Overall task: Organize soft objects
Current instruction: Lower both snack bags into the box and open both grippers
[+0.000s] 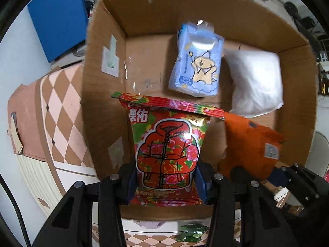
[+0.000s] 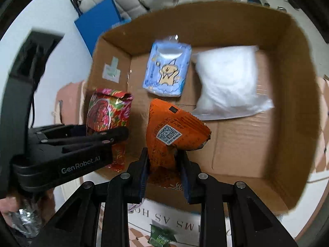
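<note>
Over the open cardboard box (image 1: 296,103), the left wrist view shows the left gripper (image 1: 164,181) clamped on the bottom of a red floral packet (image 1: 166,144), which stands upright above the box's near-left floor. Farther in lie a blue tissue pack (image 1: 195,61) and, just to its right, a white pillow-like bag (image 1: 255,80); an orange packet (image 1: 248,144) sits to the right of the red one. From the right wrist view, the right gripper (image 2: 163,168) pinches the lower end of the orange packet (image 2: 170,129), held tilted above the box floor, with the left gripper (image 2: 115,138) and its red floral packet (image 2: 109,111) just to the left. A small green sachet (image 2: 161,236) lies on the checked surface outside the box.
</note>
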Action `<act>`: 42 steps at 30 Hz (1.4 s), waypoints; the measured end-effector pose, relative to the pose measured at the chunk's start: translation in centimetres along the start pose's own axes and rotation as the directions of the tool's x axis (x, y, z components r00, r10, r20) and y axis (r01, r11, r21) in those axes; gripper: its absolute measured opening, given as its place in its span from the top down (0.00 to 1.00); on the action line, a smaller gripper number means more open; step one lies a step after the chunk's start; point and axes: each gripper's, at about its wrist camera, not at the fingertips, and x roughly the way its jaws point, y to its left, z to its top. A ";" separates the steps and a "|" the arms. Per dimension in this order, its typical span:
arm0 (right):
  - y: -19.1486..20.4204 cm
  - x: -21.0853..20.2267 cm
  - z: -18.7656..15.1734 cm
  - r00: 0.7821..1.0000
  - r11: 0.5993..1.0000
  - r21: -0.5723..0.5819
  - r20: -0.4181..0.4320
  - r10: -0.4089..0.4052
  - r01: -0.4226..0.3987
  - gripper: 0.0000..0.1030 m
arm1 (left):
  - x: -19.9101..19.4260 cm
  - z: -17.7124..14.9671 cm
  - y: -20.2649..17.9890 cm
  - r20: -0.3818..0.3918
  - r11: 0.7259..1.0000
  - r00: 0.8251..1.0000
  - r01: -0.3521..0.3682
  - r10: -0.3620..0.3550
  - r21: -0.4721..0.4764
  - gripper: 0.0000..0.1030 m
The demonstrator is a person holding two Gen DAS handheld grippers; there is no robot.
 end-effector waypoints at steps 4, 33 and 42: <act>0.5 2.2 0.6 0.999 1.000 -0.005 -0.038 -0.002 0.002 0.71 | 1.6 0.6 0.2 -0.033 1.000 0.999 -0.011 0.011 0.003 0.58; -0.7 -2.3 -2.0 0.970 0.970 0.012 0.023 -0.244 0.243 0.00 | -5.1 -4.8 0.1 0.157 0.996 0.986 0.068 -0.059 -0.050 0.13; 0.2 -7.6 -4.1 0.961 0.971 0.028 0.135 -0.240 0.238 0.00 | -9.3 -9.3 -0.3 0.292 0.996 0.955 0.070 -0.048 -0.064 0.12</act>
